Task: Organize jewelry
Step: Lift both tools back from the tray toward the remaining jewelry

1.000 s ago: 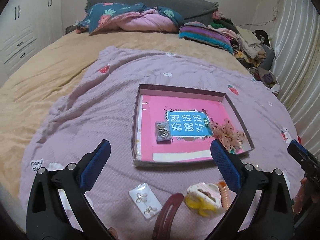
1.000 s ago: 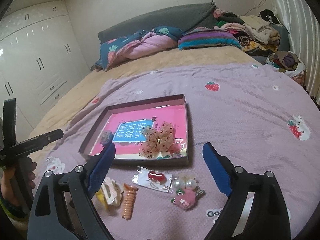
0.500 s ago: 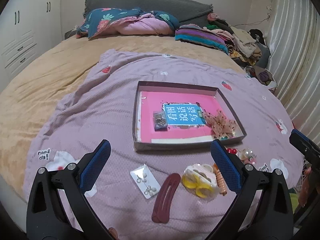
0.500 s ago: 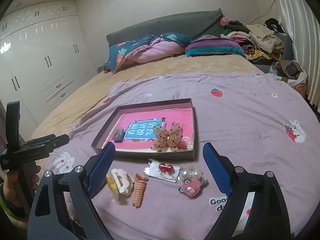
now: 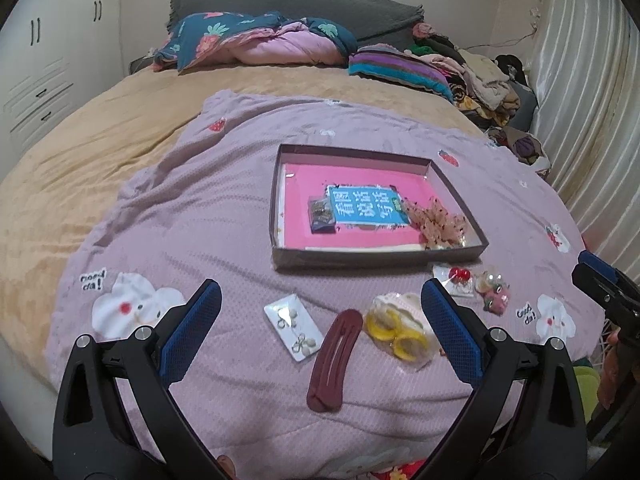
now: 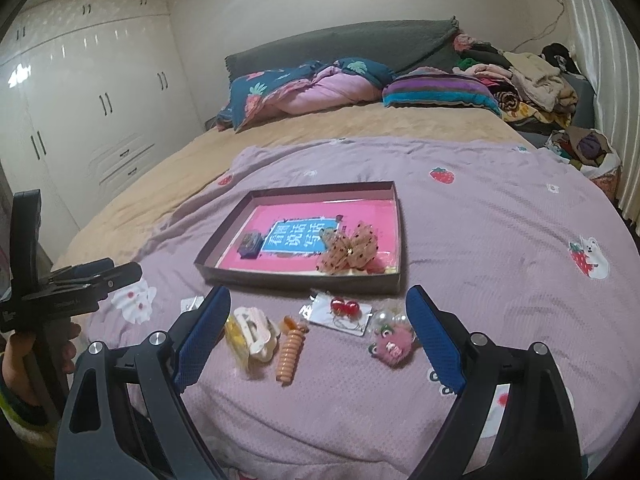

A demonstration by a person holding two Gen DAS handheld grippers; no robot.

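A shallow dark tray point(image 5: 376, 258) with a pink book inside lies on the lilac blanket and holds a small dark packet point(image 5: 321, 216) and a pink dotted bow point(image 6: 352, 246). In front of it lie an earring card point(image 5: 294, 326), a maroon hair clip point(image 5: 334, 360), a yellow-cream claw clip point(image 6: 250, 332), an orange spiral tie point(image 6: 290, 354), a cherry card point(image 6: 344, 312) and a pink plush clip with pearls point(image 6: 394, 344). My left gripper point(image 5: 319, 286) hovers open above the card and maroon clip. Over the right-hand items, my right gripper point(image 6: 319, 291) is open and empty.
The lilac blanket point(image 5: 200, 208) covers a tan bed with pillows point(image 5: 256, 40) and a clothes pile point(image 6: 528, 76) at the head. White wardrobes point(image 6: 80, 112) stand to the left, a curtain point(image 5: 592, 120) to the right. The loose items lie near the bed's front edge.
Both grippers have drawn back from the tray toward the bed's front edge, so the tray looks smaller and more loose items show. Both have stayed open and nothing was picked up.
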